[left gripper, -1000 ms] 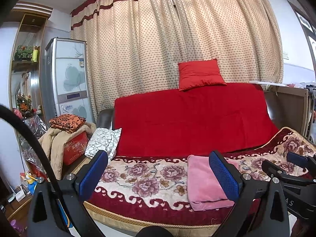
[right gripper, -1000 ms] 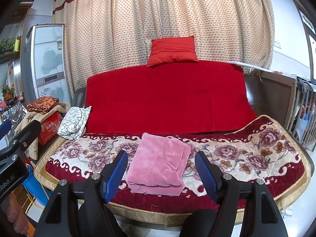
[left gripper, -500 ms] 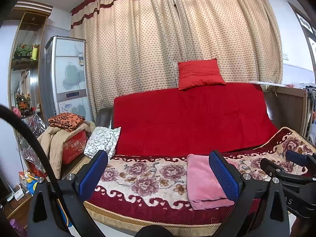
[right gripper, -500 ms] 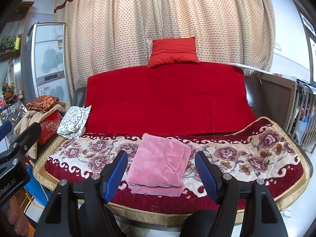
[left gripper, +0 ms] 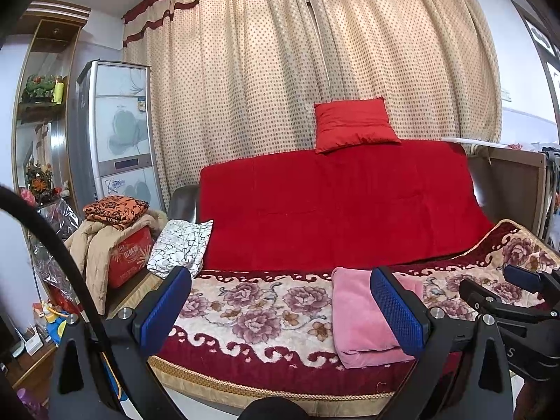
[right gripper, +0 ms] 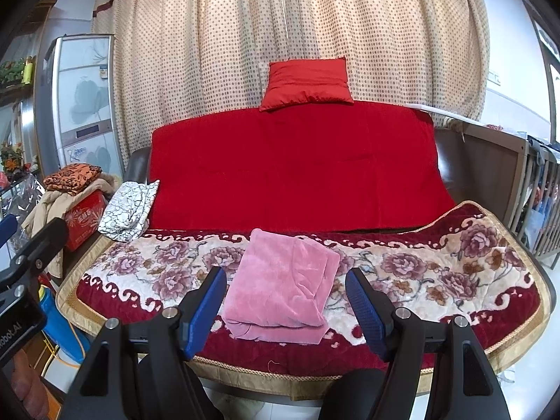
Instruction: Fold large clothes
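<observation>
Right wrist view: right gripper [right gripper: 285, 306] hung wide, nothing held. Left gripper [left gripper: 280, 309] also wide, empty. Beyond, folded pink garment [right gripper: 280, 287] lay on floral blanket [right gripper: 455, 273] near sofa's front edge; red cushion [right gripper: 308, 84] atop backrest.

Red cushion [right gripper: 308, 82] atop sofa back, dotted curtain [right gripper: 280, 35], possibly a fridge [left gripper: 119, 133] at left
</observation>
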